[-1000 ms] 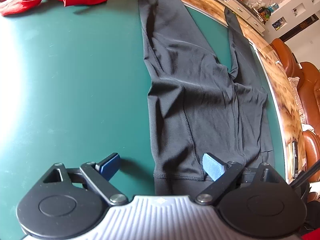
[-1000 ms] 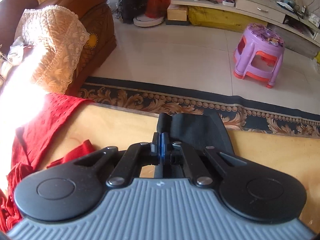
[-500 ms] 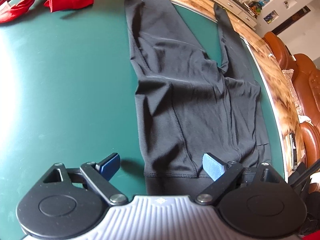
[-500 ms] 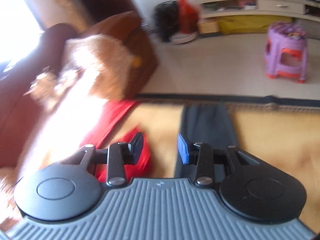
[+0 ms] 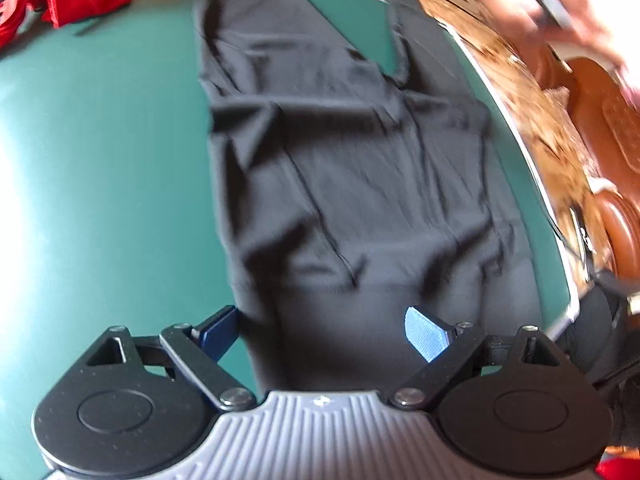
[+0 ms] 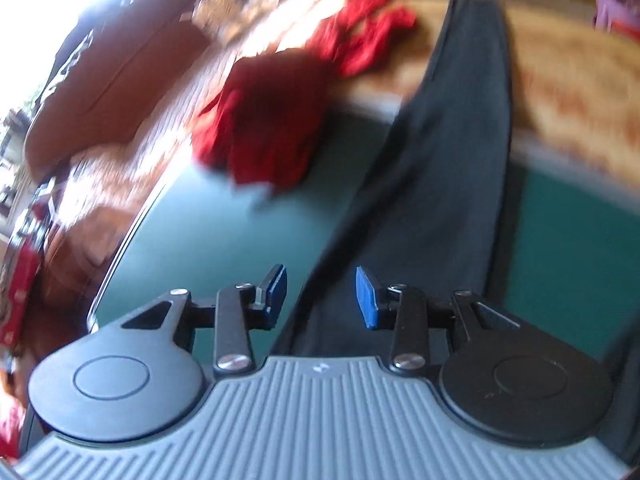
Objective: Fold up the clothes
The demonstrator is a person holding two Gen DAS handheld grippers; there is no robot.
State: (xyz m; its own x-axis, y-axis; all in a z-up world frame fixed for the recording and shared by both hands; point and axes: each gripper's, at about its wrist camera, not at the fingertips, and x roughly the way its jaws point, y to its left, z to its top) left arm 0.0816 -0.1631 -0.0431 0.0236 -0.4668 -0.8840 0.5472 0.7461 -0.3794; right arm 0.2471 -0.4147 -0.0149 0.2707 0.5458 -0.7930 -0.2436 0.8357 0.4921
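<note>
The green table (image 5: 100,184) carries your black leggings (image 5: 344,184) spread flat, waistband nearest you; red clothes (image 6: 272,128) lie bunched at its far edge. Your left gripper (image 5: 324,330) is spread wide over the waistband, your right gripper (image 6: 320,292) parted above one leg, neither gripping.

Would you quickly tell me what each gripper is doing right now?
Left gripper: open, above the black leggings, holding nothing.
Right gripper: open, holding nothing.

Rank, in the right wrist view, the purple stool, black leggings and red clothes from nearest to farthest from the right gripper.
1. Black leggings, lying directly under the open right gripper.
2. Red clothes, ahead to the left, at the table's edge.
3. Purple stool, on the floor, far upper right.
</note>
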